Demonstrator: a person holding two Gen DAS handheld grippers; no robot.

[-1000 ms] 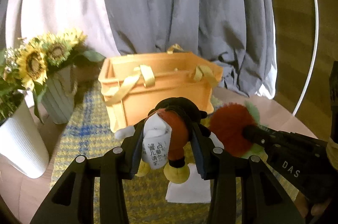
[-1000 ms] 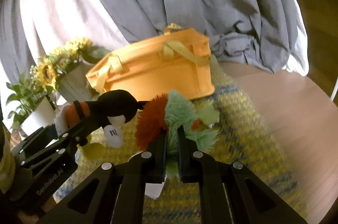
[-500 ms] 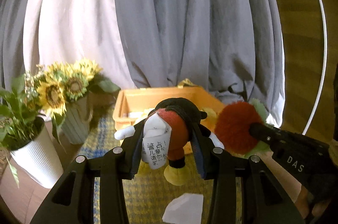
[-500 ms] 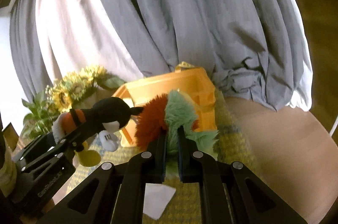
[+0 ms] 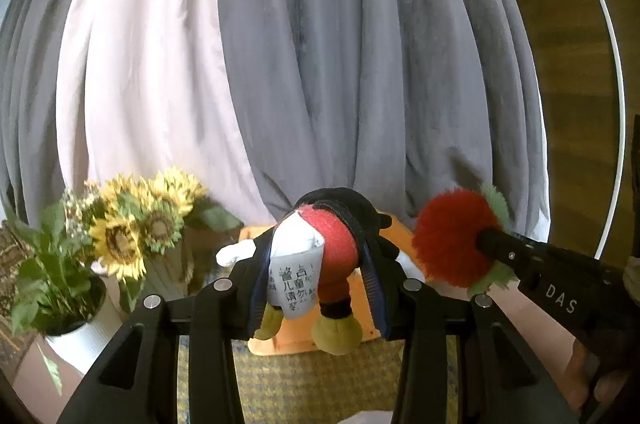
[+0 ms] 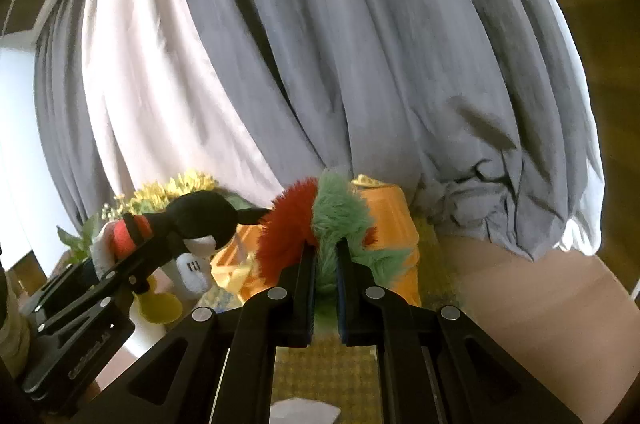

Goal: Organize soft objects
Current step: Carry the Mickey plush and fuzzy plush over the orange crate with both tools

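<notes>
My left gripper (image 5: 316, 264) is shut on a black, red and white plush bird (image 5: 336, 248) with yellow feet and a white printed tag, held in the air; it also shows in the right wrist view (image 6: 200, 220). My right gripper (image 6: 325, 256) is shut on a fuzzy red and green plush (image 6: 320, 224), seen in the left wrist view (image 5: 452, 244) just right of the bird. The orange storage box (image 6: 392, 224) with yellow ribbon handles sits below and behind both toys, mostly hidden; its front wall shows in the left wrist view (image 5: 280, 344).
Sunflowers (image 5: 136, 220) in white pots (image 5: 76, 344) stand at the left. A yellow checked cloth (image 5: 312, 384) covers the round table. A white paper scrap (image 6: 304, 410) lies on it. Grey and white curtains (image 5: 320, 64) hang behind.
Both grippers have risen and moved toward the box with their toys; the box has dropped lower in view and is now mostly hidden behind the toys.
</notes>
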